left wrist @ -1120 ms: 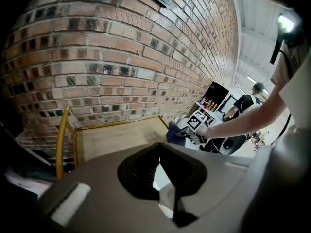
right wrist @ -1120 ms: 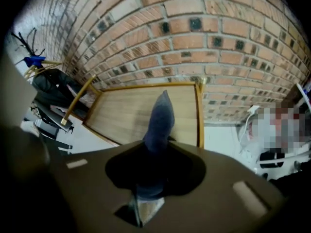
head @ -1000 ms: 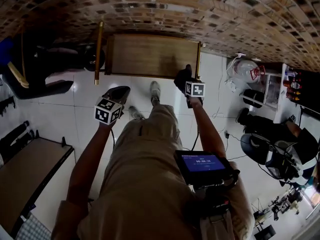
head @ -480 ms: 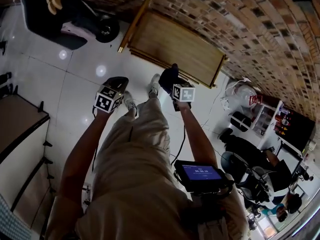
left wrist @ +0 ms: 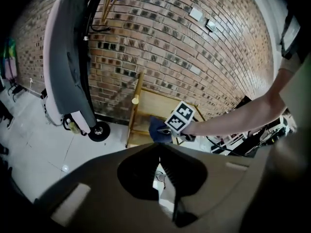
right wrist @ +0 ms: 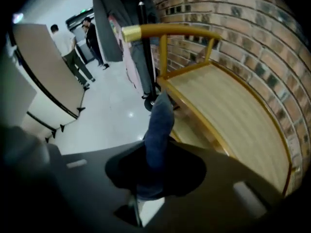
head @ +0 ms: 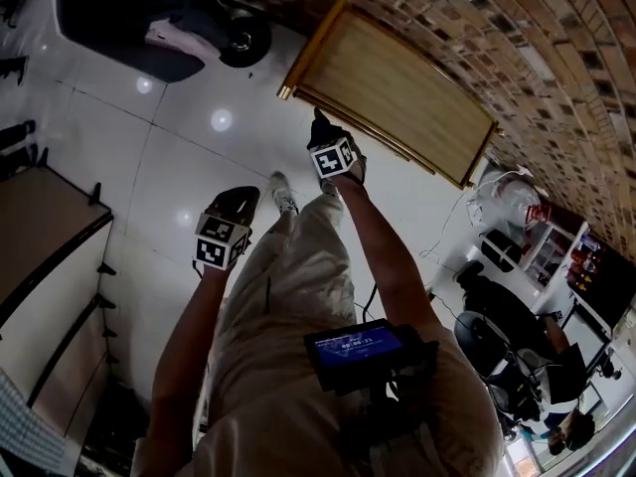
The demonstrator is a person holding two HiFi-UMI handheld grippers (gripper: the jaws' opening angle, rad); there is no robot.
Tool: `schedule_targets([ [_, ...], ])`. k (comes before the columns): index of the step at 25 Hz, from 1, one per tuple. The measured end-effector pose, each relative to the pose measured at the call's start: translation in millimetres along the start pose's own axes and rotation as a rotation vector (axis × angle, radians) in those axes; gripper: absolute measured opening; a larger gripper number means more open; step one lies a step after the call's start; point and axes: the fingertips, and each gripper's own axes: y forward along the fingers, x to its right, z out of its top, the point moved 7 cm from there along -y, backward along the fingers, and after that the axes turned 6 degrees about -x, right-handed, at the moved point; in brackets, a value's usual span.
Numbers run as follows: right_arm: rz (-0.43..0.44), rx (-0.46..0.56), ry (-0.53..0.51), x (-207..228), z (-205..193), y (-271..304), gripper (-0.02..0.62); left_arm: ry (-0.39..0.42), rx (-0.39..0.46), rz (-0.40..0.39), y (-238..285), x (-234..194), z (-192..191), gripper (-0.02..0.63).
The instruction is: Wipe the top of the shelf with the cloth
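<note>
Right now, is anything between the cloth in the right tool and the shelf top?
Nothing visible. The right tool grips the blue cloth just off the shelf's bare wooden top; the gold end rail rises only at its far end.

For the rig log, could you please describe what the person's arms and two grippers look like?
The left gripper and right gripper both have dark, matte bodies with wide flat jaws, and each carries a white cube printed with black square markers. Both forearms are bare, with no sleeve reaching them.
</note>
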Motion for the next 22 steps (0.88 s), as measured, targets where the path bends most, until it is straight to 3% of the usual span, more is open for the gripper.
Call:
schedule_targets([
  [6, -0.133, -0.087, -0.263, 3, 25, 90, 0.084, -0.049, -0.024, 0.013, -3, -6, -5, 0.003],
  [12, -0.141, -0.122, -0.325, 7, 36, 157, 0.084, -0.093, -0.078, -0.006, 16, -10, -22, 0.005],
  [16, -0.224, -0.089, -0.399, 4, 43, 178, 0.084, -0.107, -0.097, -0.023, 21, -2, -37, 0.003],
  [19, -0.279, -0.062, -0.504, 2, 51, 195, 0.084, -0.119, -0.080, -0.022, 31, -1, -42, 0.003],
  [22, -0.264, -0.088, -0.547, 4, 51, 214, 0.084, -0.106, -0.051, -0.017, 49, -1, -37, 0.003],
])
